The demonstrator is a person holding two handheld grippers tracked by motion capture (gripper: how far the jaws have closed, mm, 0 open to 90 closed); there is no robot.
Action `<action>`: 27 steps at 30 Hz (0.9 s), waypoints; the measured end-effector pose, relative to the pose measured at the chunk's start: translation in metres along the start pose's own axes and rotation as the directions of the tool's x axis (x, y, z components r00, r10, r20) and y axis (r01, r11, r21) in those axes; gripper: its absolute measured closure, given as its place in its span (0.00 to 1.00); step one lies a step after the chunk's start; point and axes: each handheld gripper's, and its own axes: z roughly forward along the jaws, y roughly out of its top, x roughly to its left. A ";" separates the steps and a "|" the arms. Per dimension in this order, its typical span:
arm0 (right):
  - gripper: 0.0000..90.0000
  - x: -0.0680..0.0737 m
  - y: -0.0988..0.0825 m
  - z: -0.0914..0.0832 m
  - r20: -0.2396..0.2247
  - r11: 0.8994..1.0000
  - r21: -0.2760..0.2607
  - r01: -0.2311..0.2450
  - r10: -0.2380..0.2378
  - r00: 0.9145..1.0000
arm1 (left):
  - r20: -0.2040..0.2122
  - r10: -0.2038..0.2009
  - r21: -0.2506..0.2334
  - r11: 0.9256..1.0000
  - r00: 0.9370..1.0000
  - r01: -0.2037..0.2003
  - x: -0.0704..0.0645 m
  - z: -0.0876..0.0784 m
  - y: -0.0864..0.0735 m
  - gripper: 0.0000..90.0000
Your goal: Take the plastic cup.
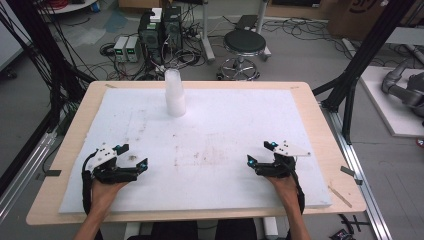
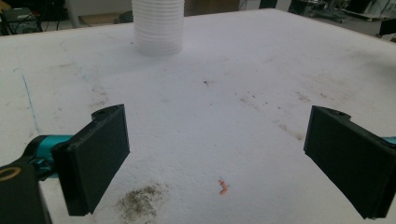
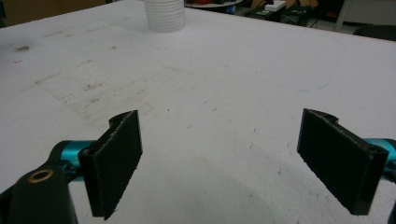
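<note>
The stack of white cups [image 1: 175, 93] stands upright near the far edge of the white tabletop [image 1: 225, 150], its long axis vertical. Both claws rest at the near edge, released, with nothing between the jaws. The left claw [image 1: 132, 156] is somewhat nearer the stack than the right claw [image 1: 260, 153]. The stack is well apart from both, ahead and toward the centre.

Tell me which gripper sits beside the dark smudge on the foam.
The left gripper: the dark smudge lies between its open jaws; the right gripper rests over cleaner foam.
</note>
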 end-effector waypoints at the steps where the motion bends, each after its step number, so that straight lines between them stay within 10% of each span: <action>1: 0.16 0.000 0.000 0.000 0.000 1.000 0.000 0.000 0.000 1.000 | 0.000 0.000 0.000 1.000 1.000 0.000 0.000 0.000 0.000 0.07; 27: 0.16 0.000 0.000 0.000 -0.005 1.000 -0.002 -0.001 0.001 1.000 | 0.007 -0.002 -0.042 0.999 1.000 0.002 0.002 -0.005 0.010 0.07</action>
